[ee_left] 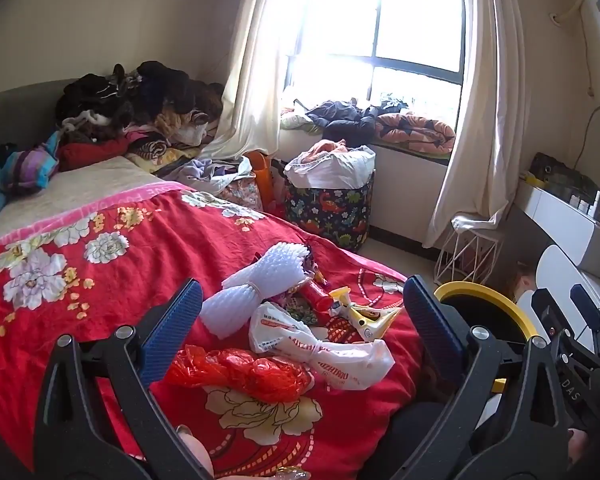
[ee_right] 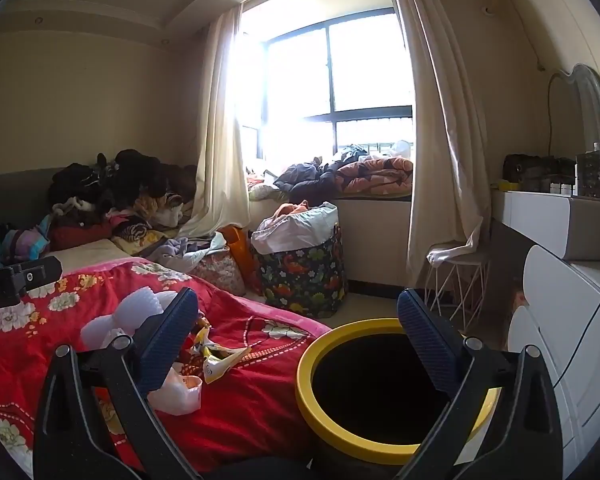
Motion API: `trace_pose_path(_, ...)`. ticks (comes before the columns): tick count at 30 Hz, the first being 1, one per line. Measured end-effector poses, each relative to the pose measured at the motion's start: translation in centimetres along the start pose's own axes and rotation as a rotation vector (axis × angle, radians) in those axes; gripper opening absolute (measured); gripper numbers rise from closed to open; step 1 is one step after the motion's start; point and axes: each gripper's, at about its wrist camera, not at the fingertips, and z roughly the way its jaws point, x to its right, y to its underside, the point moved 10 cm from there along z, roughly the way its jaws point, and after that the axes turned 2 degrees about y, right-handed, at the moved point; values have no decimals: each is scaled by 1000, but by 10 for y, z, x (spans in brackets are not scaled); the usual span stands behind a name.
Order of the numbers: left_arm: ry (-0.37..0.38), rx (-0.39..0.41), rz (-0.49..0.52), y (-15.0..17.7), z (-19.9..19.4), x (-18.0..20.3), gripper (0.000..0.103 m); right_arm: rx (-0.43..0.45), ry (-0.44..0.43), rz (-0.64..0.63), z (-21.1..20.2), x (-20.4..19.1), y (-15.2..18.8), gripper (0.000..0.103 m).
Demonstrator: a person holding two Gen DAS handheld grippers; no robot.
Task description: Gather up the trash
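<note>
On the bed with the red flowered cover [ee_left: 100,304] lies a small heap of trash: a crumpled red plastic bag [ee_left: 244,372], a white plastic bag with orange letters [ee_left: 320,348], a white foam net sleeve [ee_left: 260,284], a small red bottle [ee_left: 318,298] and a yellow-and-white torn wrapper [ee_left: 374,318]. The left gripper [ee_left: 300,328] hangs above this heap with its blue-padded fingers spread wide, holding nothing. The right gripper [ee_right: 298,340] is also spread wide and empty, over the round bin with yellow rim and black inside [ee_right: 328,420], which stands just beside the bed. A dinosaur-print fabric basket [ee_right: 304,276] stands under the window.
</note>
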Motion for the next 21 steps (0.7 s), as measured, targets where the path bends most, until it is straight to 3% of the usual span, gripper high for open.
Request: trace_pose_path(21,7,9,2,0,-2,1,92,-2,1,-2,1,-2,-2,97)
